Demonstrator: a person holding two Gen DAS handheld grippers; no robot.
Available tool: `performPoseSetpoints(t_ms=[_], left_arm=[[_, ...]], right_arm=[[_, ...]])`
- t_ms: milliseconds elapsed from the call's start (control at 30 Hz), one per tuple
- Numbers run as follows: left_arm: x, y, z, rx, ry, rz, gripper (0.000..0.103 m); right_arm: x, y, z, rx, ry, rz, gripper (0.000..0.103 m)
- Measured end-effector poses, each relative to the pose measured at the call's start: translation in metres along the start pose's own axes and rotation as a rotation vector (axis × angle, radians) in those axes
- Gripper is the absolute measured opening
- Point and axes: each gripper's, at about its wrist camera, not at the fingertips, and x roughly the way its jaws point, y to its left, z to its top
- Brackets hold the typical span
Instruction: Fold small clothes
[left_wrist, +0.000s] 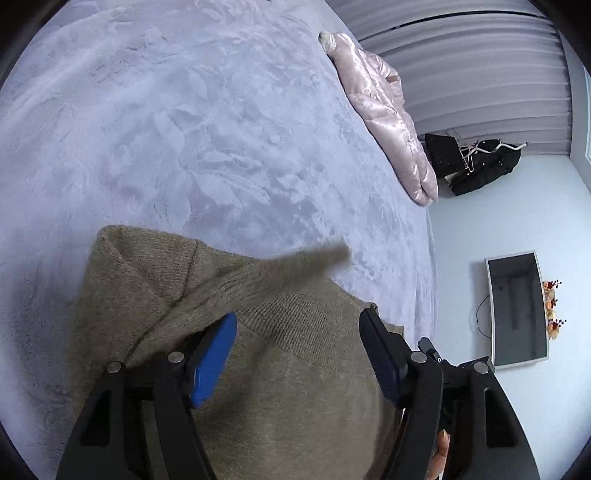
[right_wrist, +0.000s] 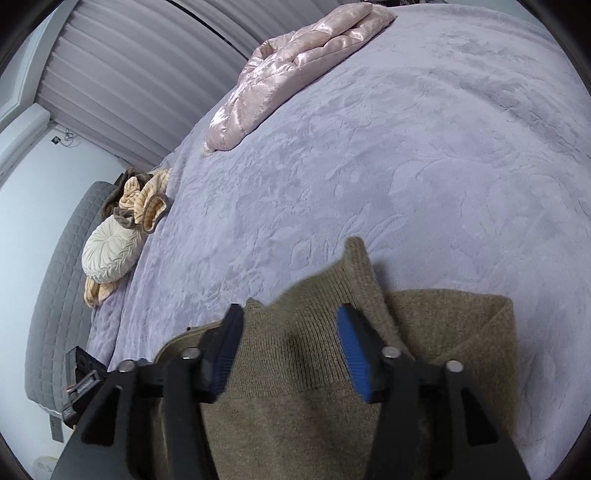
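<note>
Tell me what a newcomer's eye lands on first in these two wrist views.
First, the olive-brown knit sweater lying on the lavender bedspread, right under both grippers, left gripper and right gripper, jaws apart and gripping nothing. Next, the shiny pink puffer jacket folded near the bed's far edge, by the pleated curtains.

— What room is this?
— A bedroom at home. See the big bed with the soft purple blanket (right_wrist: 369, 147), the round white cushion (right_wrist: 110, 251), the long grey curtains (left_wrist: 480, 74) and the flat dark TV (left_wrist: 517, 310).
</note>
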Motion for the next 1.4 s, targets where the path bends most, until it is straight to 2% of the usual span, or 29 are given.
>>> performPoseSetpoints(t_ms=[67, 200, 333, 400, 467, 533, 600, 667, 733, 800, 867, 933, 1033, 1067, 1167, 1233, 1300, 1400], left_arm=[[-0.009, -0.003, -0.002, 0.034, -0.015, 0.028, 0.070], [-0.027, -0.021, -0.009, 0.146, -0.064, 0.032, 0.070], [-0.003, -0.055, -0.017, 0.297, -0.021, 0.107, 0.070], [0.014, -0.075, -0.022, 0.435, -0.061, 0.245, 0.070], [0.030, -0.078, -0.020, 0.519, -0.126, 0.447, 0.070], [0.041, -0.067, -0.013, 0.528, -0.128, 0.525, 0.070], [0.043, -0.051, -0.007, 0.513, -0.124, 0.500, 0.070], [0.039, -0.044, -0.009, 0.531, -0.150, 0.477, 0.070], [0.038, -0.041, -0.008, 0.540, -0.169, 0.488, 0.070], [0.037, -0.037, -0.005, 0.499, -0.171, 0.560, 0.070], [0.026, -0.032, -0.002, 0.446, -0.156, 0.527, 0.070], [0.005, -0.035, -0.010, 0.435, -0.188, 0.513, 0.070], [-0.020, -0.042, -0.033, 0.454, -0.220, 0.516, 0.070], [-0.023, -0.043, -0.042, 0.450, -0.217, 0.518, 0.070], [-0.019, -0.055, -0.074, 0.485, -0.182, 0.502, 0.070], [-0.013, -0.069, -0.099, 0.555, -0.188, 0.519, 0.070], [-0.003, -0.080, -0.120, 0.650, -0.194, 0.563, 0.070], [0.012, -0.067, -0.126, 0.669, -0.156, 0.637, 0.070]], right_arm=[[-0.001, -0.001, -0.002, -0.012, 0.003, -0.005, 0.070], [-0.010, 0.005, -0.007, -0.053, -0.015, -0.016, 0.070], [-0.002, 0.026, -0.010, -0.144, 0.024, -0.008, 0.070], [0.004, 0.034, -0.013, -0.178, 0.049, 0.007, 0.070], [0.008, 0.037, -0.013, -0.222, 0.044, -0.039, 0.070], [0.009, 0.024, -0.007, -0.225, 0.026, -0.107, 0.070], [0.008, 0.001, 0.000, -0.181, 0.023, -0.125, 0.070], [0.010, -0.017, 0.004, -0.136, 0.046, -0.075, 0.070], [0.011, -0.027, 0.005, -0.112, 0.058, -0.038, 0.070], [0.011, -0.028, 0.005, -0.106, 0.056, -0.039, 0.070], [0.003, -0.021, 0.003, -0.119, 0.045, -0.079, 0.070], [-0.013, -0.007, -0.004, -0.168, 0.015, -0.120, 0.070], [-0.040, 0.016, -0.023, -0.244, -0.024, -0.095, 0.072], [-0.046, 0.024, -0.032, -0.269, -0.026, -0.082, 0.076], [-0.047, 0.046, -0.058, -0.350, -0.005, -0.099, 0.077], [-0.038, 0.062, -0.076, -0.425, 0.024, -0.121, 0.077], [-0.028, 0.075, -0.096, -0.509, 0.048, -0.178, 0.077], [-0.018, 0.074, -0.110, -0.583, 0.069, -0.271, 0.077]])
